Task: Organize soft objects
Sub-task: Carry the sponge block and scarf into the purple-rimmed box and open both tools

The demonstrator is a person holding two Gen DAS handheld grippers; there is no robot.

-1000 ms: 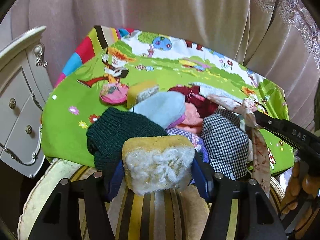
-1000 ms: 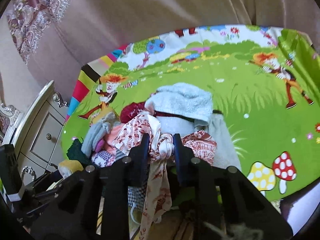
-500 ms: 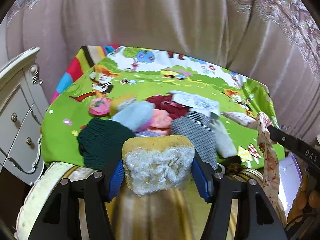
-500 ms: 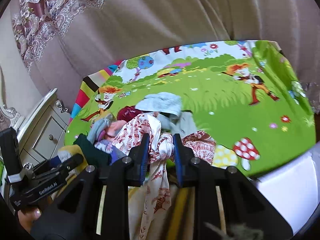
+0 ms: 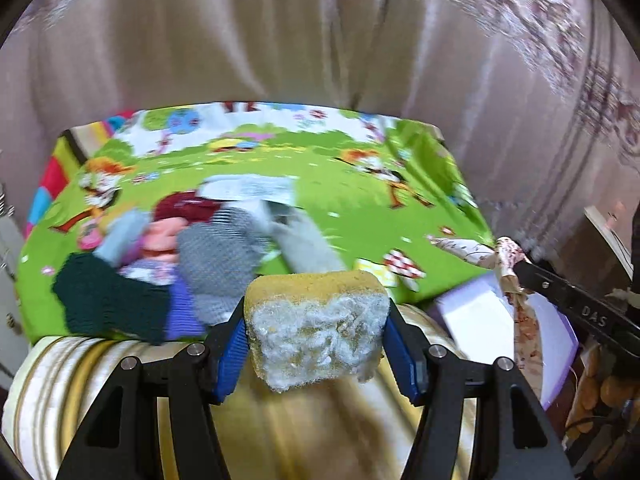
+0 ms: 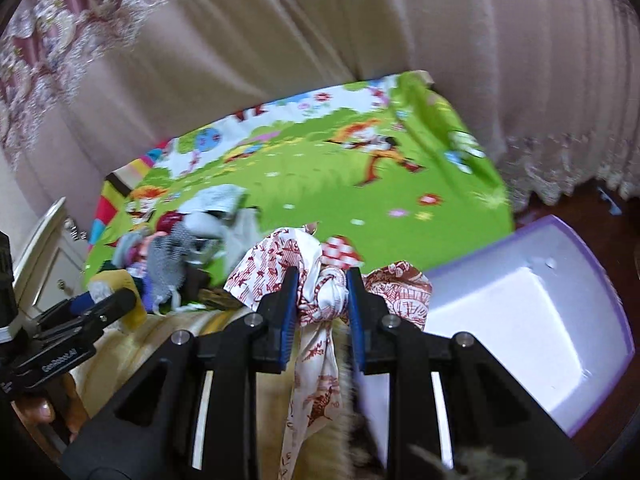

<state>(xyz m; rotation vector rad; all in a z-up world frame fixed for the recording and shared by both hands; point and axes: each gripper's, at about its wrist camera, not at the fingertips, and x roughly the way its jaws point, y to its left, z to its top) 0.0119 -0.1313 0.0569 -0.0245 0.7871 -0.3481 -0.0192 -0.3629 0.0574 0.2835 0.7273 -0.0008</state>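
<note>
Left wrist view: my left gripper (image 5: 318,344) clamps one yellow sponge (image 5: 318,330) between both blue pads, jaws about half apart. My right gripper (image 6: 322,308) pinches one knotted red-and-white cloth (image 6: 320,292), jaws nearly together. Just beyond sits one white bin (image 6: 520,320); farther off, one heap of clothes (image 5: 208,256) lies on the green cartoon sheet (image 5: 360,196).

Clothes heap (image 5: 208,256) on mat's (image 5: 360,208) left part; curtain (image 5: 280,40) behind mat; bin (image 6: 540,320) right of mat, lower.
</note>
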